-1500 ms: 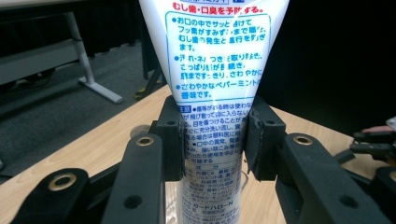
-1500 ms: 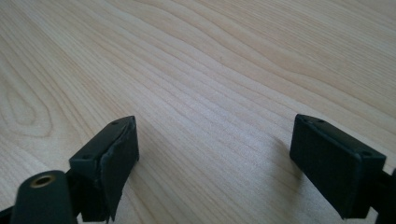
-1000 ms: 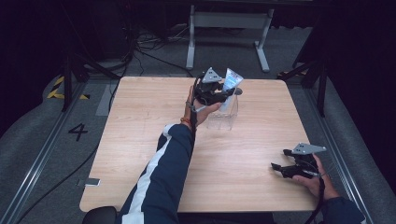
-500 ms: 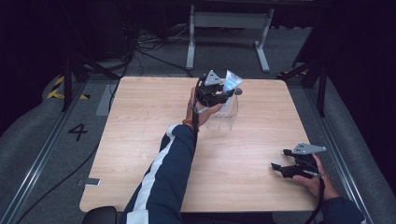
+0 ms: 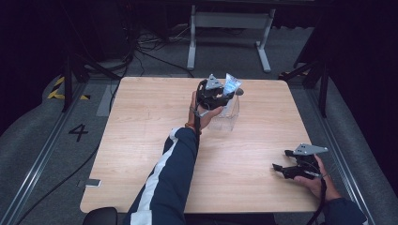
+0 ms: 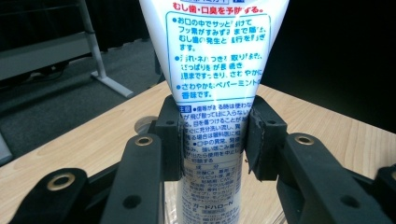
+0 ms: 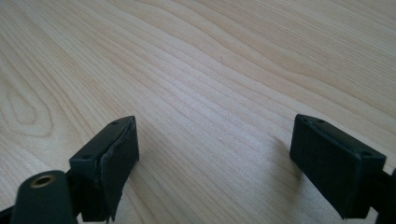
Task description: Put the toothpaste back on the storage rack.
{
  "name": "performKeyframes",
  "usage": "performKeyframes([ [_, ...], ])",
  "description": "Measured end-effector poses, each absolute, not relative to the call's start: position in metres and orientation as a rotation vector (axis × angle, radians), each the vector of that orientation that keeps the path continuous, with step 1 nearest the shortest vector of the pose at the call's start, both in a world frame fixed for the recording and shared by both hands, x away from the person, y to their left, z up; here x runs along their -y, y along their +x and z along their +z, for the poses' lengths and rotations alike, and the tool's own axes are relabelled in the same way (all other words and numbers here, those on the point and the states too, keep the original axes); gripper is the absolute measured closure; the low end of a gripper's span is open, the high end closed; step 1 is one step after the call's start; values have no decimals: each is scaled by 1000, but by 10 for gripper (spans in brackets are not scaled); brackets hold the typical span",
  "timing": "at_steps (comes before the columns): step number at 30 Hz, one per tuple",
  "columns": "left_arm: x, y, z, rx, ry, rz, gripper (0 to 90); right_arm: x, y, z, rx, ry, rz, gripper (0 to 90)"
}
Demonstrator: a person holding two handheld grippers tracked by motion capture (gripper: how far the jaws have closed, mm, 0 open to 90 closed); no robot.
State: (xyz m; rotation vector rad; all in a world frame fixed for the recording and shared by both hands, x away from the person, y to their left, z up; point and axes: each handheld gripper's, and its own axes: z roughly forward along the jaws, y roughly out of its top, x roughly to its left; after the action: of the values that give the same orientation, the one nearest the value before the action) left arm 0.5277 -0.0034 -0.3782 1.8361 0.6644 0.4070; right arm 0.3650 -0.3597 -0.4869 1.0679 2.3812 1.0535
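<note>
A white toothpaste tube point(image 6: 215, 56) with blue and red print stands upright between the jaws of my left gripper point(image 6: 215, 140), which is shut on its lower half. In the high view the left gripper point(image 5: 217, 95) holds the tube point(image 5: 232, 84) over a clear glass cup point(image 5: 226, 118) at the far middle of the table, and the tube's lower end points down into the cup. My right gripper point(image 5: 278, 168) rests low over the table's near right part. Its jaws point(image 7: 215, 163) stand wide open with only bare wood between them.
The light wooden table point(image 5: 141, 140) has dark floor around it. A metal stand point(image 5: 225, 28) and cables lie on the floor beyond the far edge. The person's blue sleeve with a white stripe point(image 5: 166, 183) reaches across the near middle.
The left gripper has sunk a little with the tube, toward the cup. The right gripper has stayed where it was.
</note>
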Motion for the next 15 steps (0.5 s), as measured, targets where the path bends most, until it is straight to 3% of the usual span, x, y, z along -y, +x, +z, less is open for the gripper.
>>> performKeyframes([
  [15,7,526,-390,-659,1877,409,630,360,365,-487,-2382,1068,1054,159],
])
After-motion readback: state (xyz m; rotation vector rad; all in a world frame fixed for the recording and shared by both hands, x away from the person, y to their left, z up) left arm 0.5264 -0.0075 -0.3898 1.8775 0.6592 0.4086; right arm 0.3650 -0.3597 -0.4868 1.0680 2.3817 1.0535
